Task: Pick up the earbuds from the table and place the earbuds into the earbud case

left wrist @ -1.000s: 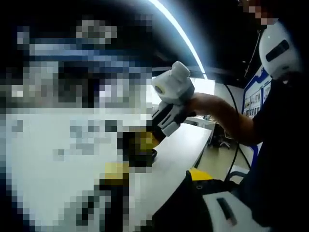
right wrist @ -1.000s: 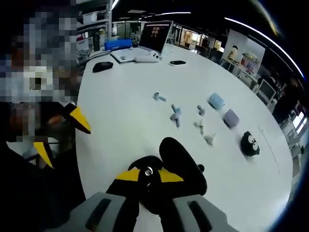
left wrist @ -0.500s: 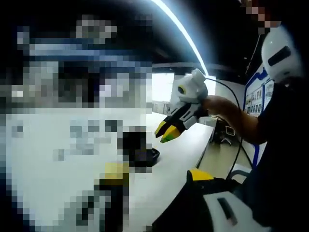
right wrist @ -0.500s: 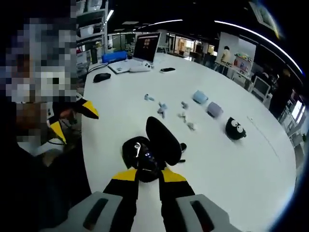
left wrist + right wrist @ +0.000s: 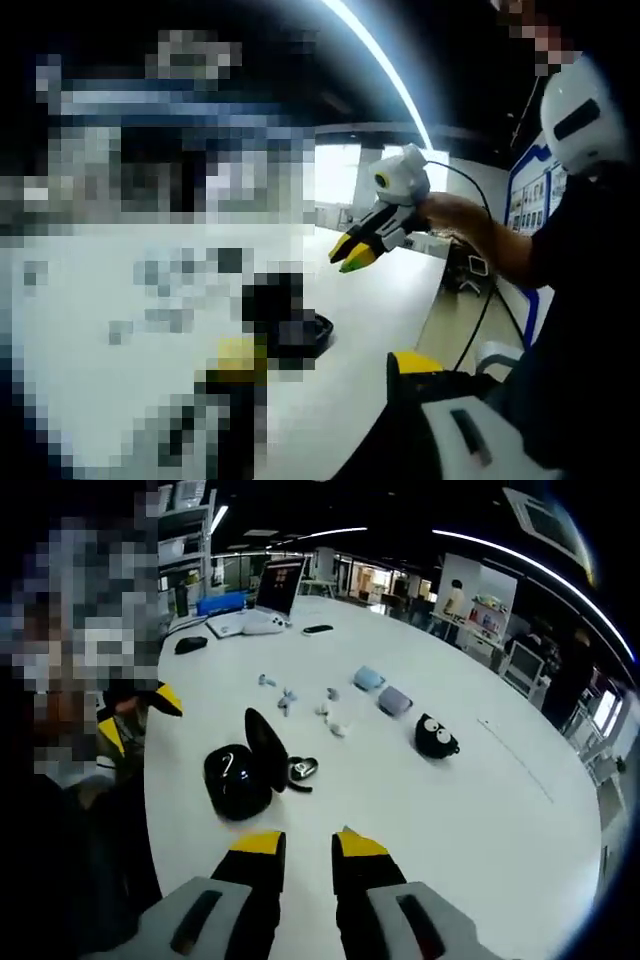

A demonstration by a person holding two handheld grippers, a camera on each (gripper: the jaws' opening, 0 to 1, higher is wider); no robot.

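While black earbud case (image 5: pixel 240 775) sits lid-up on worktop (image 5: pixel 480 820), one earbud (image 5: pixel 303 770) lies just beside it, not yet inside; case contents unclear. More small earbuds (image 5: pixel 285 698) farther back. Right gripper (image 5: pixel 300 845) above worktop, fingers slightly parted, empty. Left gripper (image 5: pixel 135 715) state cannot tell.

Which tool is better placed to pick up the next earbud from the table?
Probably right. The right tool is open, looking over the open black case toward the loose earbuds. The left tool sits off the table edge.

Earbud (image 5: pixel 303 770) beside open case (image 5: pixel 240 778) (touching)
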